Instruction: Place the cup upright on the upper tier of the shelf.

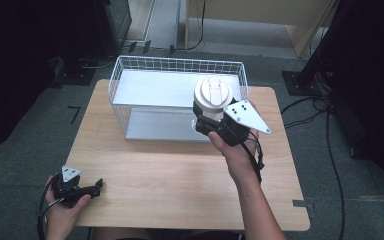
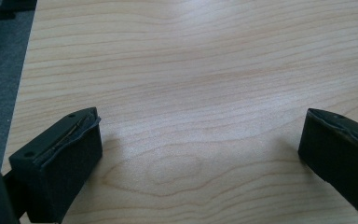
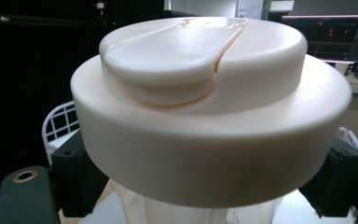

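Note:
A clear jar with a wide cream lid (image 1: 213, 92) is held up in the air at the front right corner of the wire basket (image 1: 180, 61). My right gripper (image 1: 205, 119) is shut on the jar just under the lid. In the right gripper view the lid (image 3: 205, 116) looms close, with the black jaws pressed on either side of the clear body (image 3: 205, 212) below it. My left gripper (image 1: 97, 187) rests at the table's front left, held in a hand. Its jaws stand wide apart over bare wood in the left gripper view (image 2: 200, 149), with nothing between them.
The white wire basket stands at the back of the wooden table (image 1: 180, 175) and has a pale shelf (image 1: 155, 87) inside. Grey floor surrounds the table, with cables (image 1: 330, 150) at the right and dark stands (image 1: 305, 75) behind.

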A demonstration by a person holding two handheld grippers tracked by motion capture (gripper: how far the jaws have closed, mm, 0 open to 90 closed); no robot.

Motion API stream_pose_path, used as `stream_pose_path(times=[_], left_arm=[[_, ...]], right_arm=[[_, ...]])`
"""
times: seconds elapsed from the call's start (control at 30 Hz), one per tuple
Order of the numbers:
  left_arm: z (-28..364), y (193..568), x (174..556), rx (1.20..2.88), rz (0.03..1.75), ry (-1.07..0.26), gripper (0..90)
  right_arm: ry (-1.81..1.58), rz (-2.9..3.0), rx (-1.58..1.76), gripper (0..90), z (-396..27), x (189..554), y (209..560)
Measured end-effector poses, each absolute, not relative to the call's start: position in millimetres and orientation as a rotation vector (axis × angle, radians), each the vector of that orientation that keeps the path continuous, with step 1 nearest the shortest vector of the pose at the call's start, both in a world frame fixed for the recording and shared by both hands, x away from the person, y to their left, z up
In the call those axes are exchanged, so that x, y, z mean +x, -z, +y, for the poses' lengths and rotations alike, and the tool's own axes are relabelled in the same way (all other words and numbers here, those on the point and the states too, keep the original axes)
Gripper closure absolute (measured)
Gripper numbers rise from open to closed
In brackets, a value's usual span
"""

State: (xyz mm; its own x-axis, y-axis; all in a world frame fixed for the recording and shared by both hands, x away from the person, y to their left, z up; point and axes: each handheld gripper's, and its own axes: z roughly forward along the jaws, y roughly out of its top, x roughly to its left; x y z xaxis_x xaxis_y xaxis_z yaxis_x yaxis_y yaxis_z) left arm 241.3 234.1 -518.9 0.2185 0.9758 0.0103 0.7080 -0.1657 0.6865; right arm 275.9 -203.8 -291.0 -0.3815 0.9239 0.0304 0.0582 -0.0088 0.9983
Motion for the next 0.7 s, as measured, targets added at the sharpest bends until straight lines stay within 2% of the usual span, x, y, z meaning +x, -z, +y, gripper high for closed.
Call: stream_pose_path(times=[0.37, 0.7], left_arm=[[234.2, 518.8, 241.2, 1.947, 1.545, -0.625, 0.0], [234.2, 518.9, 241.2, 1.947, 1.545, -0.625, 0.0]], right_arm=[[-1.426, 1.459, 1.062, 15.5, -195.2, 310.8, 277.3], [-1.372, 1.456, 1.091, 15.6, -185.4, 359.4, 276.9]])
